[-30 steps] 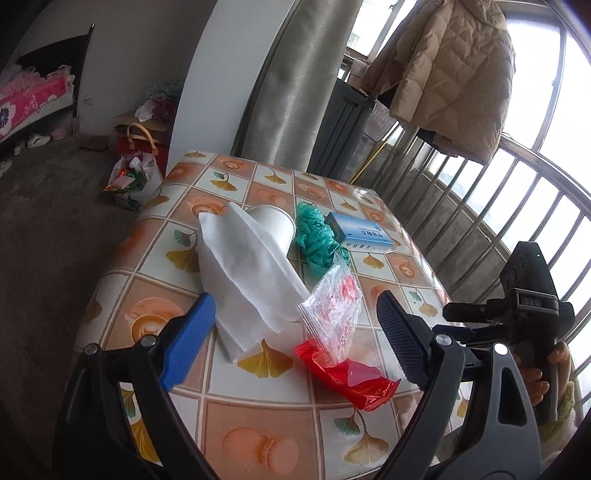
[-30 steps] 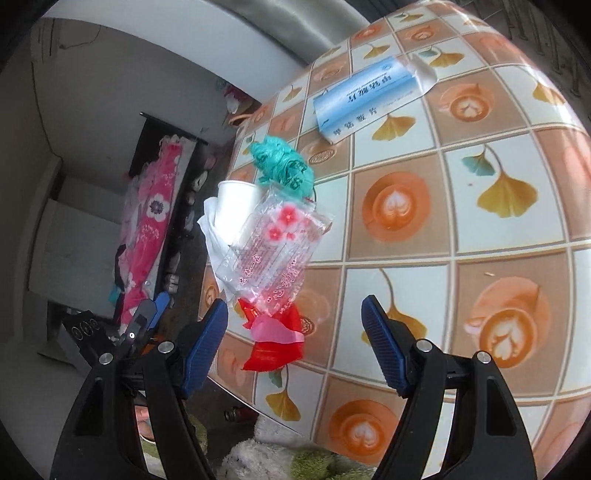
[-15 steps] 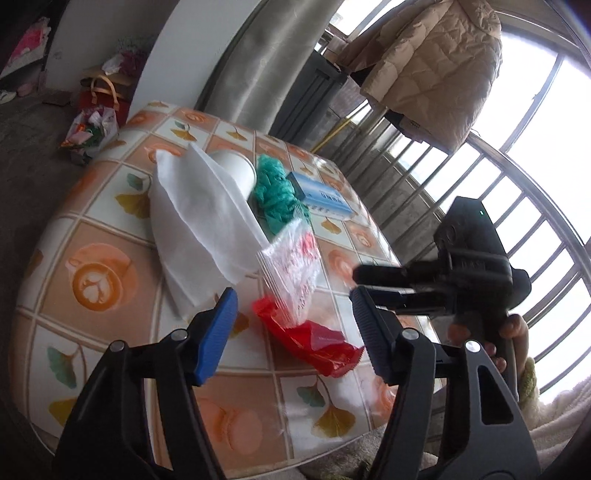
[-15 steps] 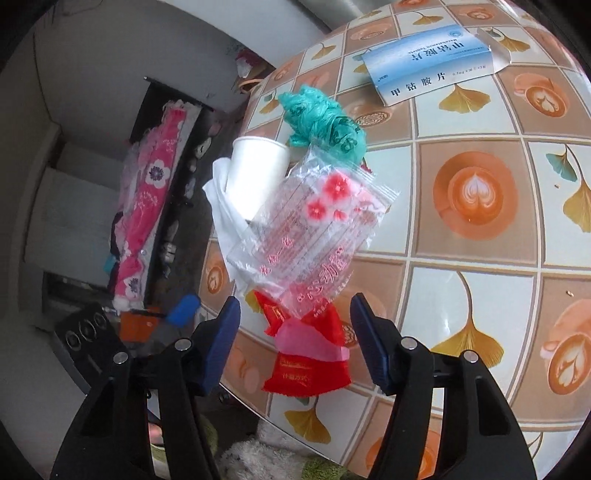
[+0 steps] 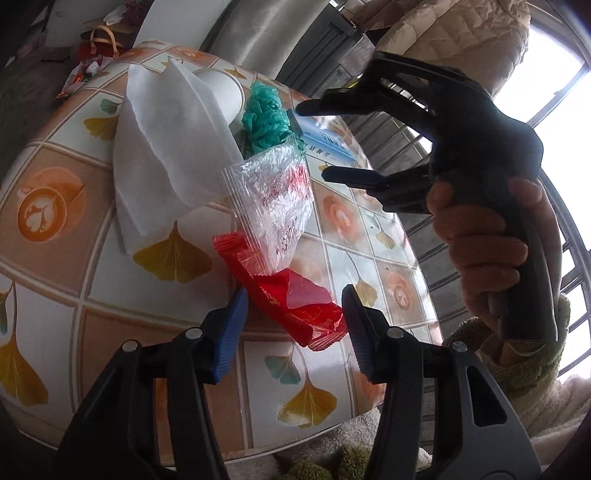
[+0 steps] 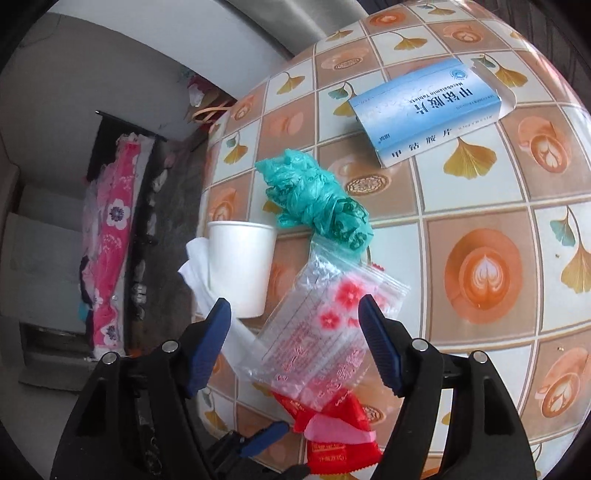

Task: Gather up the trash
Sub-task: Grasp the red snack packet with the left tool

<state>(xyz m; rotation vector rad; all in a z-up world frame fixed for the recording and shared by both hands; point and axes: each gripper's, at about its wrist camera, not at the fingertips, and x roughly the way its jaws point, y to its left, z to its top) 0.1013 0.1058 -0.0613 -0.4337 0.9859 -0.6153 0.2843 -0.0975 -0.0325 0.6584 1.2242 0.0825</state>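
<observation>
A red wrapper (image 5: 291, 299) (image 6: 340, 439) lies near the table's front edge. My left gripper (image 5: 293, 308) straddles its near end, jaws closing, pads apart from it. A clear wrapper with red flowers (image 5: 275, 199) (image 6: 325, 332) stands over the red one. Above it hangs my right gripper (image 6: 295, 323) (image 5: 312, 142), jaws opening, nothing gripped. Behind them are a white tissue (image 5: 166, 136), a white paper cup (image 6: 240, 267), a crumpled green bag (image 6: 314, 199) and a blue medicine box (image 6: 428, 110).
The round table (image 5: 44, 206) has a tiled ginkgo-and-coffee pattern cloth. A hand (image 5: 487, 251) holds the right gripper's handle at the right. A railing and a hanging coat (image 5: 454, 33) stand behind; bags (image 5: 96, 40) sit on the floor at far left.
My left gripper has come down to the red wrapper and its jaws have narrowed. The right gripper has moved in over the clear wrapper and the cup.
</observation>
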